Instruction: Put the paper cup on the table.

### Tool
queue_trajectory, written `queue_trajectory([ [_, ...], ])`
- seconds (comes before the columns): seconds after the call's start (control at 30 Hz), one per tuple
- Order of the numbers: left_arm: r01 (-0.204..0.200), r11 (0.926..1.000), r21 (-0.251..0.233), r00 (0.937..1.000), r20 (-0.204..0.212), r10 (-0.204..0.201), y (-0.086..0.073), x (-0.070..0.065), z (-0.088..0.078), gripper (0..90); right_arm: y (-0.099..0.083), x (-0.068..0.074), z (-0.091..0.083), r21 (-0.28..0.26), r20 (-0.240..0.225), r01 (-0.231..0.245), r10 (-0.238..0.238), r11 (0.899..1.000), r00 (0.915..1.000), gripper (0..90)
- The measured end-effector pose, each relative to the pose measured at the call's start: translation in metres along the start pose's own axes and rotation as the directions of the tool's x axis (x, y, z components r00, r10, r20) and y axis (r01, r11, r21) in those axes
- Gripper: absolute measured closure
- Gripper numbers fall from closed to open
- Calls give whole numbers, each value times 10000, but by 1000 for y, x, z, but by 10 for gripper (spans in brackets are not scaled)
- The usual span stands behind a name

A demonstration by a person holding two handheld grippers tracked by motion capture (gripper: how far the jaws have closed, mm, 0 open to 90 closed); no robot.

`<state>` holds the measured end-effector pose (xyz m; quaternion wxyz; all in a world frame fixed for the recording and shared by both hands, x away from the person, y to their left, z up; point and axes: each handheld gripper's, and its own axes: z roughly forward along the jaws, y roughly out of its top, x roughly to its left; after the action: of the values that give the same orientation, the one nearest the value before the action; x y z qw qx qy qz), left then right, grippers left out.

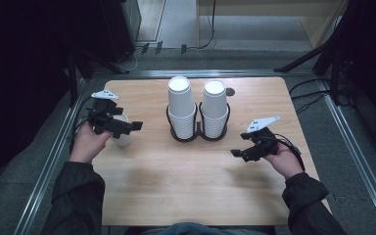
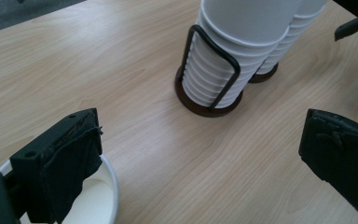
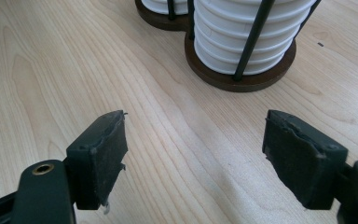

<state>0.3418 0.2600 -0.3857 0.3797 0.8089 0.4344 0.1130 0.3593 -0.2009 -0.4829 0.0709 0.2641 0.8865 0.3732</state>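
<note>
A wooden table (image 1: 196,196) carries two stacks of white paper cups, the left stack (image 1: 181,105) and the right stack (image 1: 214,106), each standing upside down, base up, inside its own black wire holder on a round dark base (image 2: 204,106); the two bases touch, which keeps the supply together at the middle of the table within reach of either hand. A single white paper cup (image 1: 123,136) stands upright, mouth up, well to the left of the holders and near the left table edge, apart from the stacks. The left gripper (image 1: 127,128) sits directly over this cup, its jaws spread wide; in the left gripper view the cup's rim (image 2: 113,179) lies under and beside the left-hand jaw, with nothing between the pads, so the cup is judged to rest on the table under its own weight and not in a grip. The gripper's aim, toward the holders, suggests the hand is done with this cup and is turning to the stacks. The right gripper (image 1: 239,152) is held low, to the right of and nearer the person than the holders, jaws apart and empty, pointed at the base of the right stack (image 3: 242,44). This reads as a waiting posture, likely placed to steady the stack or its holder when the next cup is drawn.
</note>
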Motion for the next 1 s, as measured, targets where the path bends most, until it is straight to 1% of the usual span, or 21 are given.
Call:
queue_trajectory([
  [0.1,-112,9999,14,9999,-39,112,0,-5,3,0,0,0,0,-17,10,30,-30,10000,10000,223],
  [0.13,-142,9999,46,9999,-94,142,-1,-7,5,0,0,-1,-1,-21,29,24,-24,10000,10000,223],
  [0.17,-218,9998,-21,9996,-197,217,-1,-10,7,0,0,-1,-1,-24,37,21,-21,10000,10000,223],
  [0.2,-218,9998,-21,9996,-197,217,-1,-10,7,0,0,-1,-1,-24,37,21,-21,10000,10000,223],
  [0.23,-450,9989,-136,9985,-302,446,-2,-14,8,0,-1,-1,-1,-3,44,18,-18,10000,10000,223],
  [0.33,-491,9986,-189,9983,-321,484,-2,-18,11,0,-1,-1,-1,-10,38,31,-30,10000,10000,223],
  [0.43,-507,9984,-253,9985,-213,502,-5,-25,16,0,1,-2,0,-52,1,-9,9,10000,10000,223],
  [0.47,-507,9984,-253,9985,-213,502,-5,-25,16,0,1,-2,0,-52,1,-9,9,10000,10000,223],
  [0.53,-519,9985,-172,9978,-423,511,-7,-28,21,0,2,-1,1,-58,-13,35,-36,10000,10000,223],
  [0.57,-455,9989,-114,9977,-499,449,-8,-29,24,0,3,-1,1,-50,-28,56,-56,10000,10000,223],
  [0.6,-403,9991,-110,9981,-473,398,-9,-29,25,0,3,-1,1,-41,-26,60,-60,10000,10000,223],
  [0.63,-336,9993,-187,9988,-370,328,-11,-30,28,0,3,-1,2,-48,-28,60,-60,10000,10000,223],
  [0.67,-284,9992,-280,9990,-353,274,-12,-32,30,0,4,-1,2,-64,-47,80,-80,9999,10000,223],
  [0.73,-488,9987,-153,9982,-358,483,-15,-36,39,0,4,-2,3,-42,-64,102,-103,9999,9999,223],
  [0.77,-488,9987,-153,9982,-358,483,-15,-36,39,0,4,-2,3,-42,-64,102,-103,9999,9999,223],
  [0.83,-602,9982,-8,9978,-267,601,-18,-39,46,0,5,-2,3,-39,-85,101,-101,9999,9999,223],
  [0.9,-706,9975,4,9973,-184,706,-20,-42,50,0,5,-2,3,-45,-82,78,-78,10000,9999,223],
  [1.0,-842,9964,25,9962,-204,842,-24,-45,57,0,5,-2,4,-56,-72,87,-88,9999,9999,223],
])
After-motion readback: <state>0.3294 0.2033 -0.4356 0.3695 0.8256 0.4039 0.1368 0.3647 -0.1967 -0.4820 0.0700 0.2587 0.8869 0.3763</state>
